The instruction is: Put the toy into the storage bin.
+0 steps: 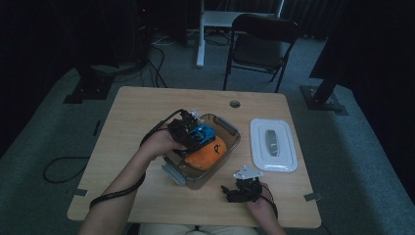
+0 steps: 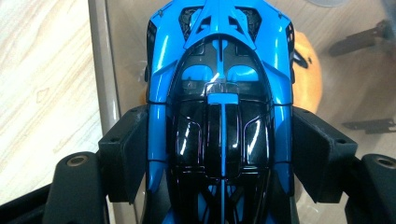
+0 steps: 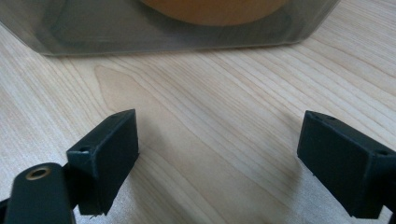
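Note:
A clear plastic box stands in the middle of the wooden table with an orange toy inside it. My left gripper hangs over the box's left half, shut on a blue and black toy car; both pads press on the car's flanks. The orange toy peeks out behind the car. My right gripper rests low on the table just in front of the box, jaws wide apart with bare wood between them. The box wall stands close ahead of it.
A white lid lies flat on the table to the right of the box. A round cable hole sits near the table's far edge. A dark folding chair stands behind the table. Cables trail off the left side.

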Tool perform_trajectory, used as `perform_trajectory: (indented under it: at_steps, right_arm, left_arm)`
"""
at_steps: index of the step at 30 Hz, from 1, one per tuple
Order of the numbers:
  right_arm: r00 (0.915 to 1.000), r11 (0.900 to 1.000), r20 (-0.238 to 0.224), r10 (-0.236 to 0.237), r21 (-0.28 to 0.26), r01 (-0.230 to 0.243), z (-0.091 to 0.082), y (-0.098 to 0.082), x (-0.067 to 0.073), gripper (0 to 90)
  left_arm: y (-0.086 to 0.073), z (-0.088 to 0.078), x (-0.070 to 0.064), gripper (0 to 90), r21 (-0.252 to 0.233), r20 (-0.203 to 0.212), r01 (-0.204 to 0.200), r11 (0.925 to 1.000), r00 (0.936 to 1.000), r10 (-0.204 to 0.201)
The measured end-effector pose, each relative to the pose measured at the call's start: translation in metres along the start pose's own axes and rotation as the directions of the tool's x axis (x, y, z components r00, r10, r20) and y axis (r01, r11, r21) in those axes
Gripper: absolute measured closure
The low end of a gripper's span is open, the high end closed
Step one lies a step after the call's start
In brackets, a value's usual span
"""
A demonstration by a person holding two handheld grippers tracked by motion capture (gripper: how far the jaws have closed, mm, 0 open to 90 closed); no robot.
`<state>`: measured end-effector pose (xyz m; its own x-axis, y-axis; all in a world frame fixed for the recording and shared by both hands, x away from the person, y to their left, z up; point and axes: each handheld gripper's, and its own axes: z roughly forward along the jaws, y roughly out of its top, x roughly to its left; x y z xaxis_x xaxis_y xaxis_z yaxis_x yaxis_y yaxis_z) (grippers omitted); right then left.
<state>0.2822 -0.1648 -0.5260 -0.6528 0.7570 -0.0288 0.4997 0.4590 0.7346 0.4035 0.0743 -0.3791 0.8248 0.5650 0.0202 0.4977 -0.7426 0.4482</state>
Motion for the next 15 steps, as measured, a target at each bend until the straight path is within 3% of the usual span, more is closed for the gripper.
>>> perform_trajectory:
  at_steps: [10,13,15]
  right_arm:
    - [1.0000,1.000,-0.002,-0.001,0.000,0.001,0.0001,-0.0001,-0.0002,12.3]
    - [1.0000,1.000,-0.001,0.000,-0.001,0.000,-0.0001,-0.0001,-0.0003,12.3]
    - [1.0000,1.000,-0.002,0.001,-0.001,-0.001,-0.0001,-0.0001,-0.0004,12.3]
  left_arm:
    - [-0.0016,0.0089,-0.0007,28.5,0.002,-0.007,0.003,1.0000,1.0000,-0.003]
    - [-0.0021,0.0086,0.0000,23.6,0.010,0.037,-0.008,0.9999,0.9993,0.008]
    - [-0.0023,0.0081,-0.0014,18.8,0.023,0.038,-0.017,0.9996,0.9991,0.016]
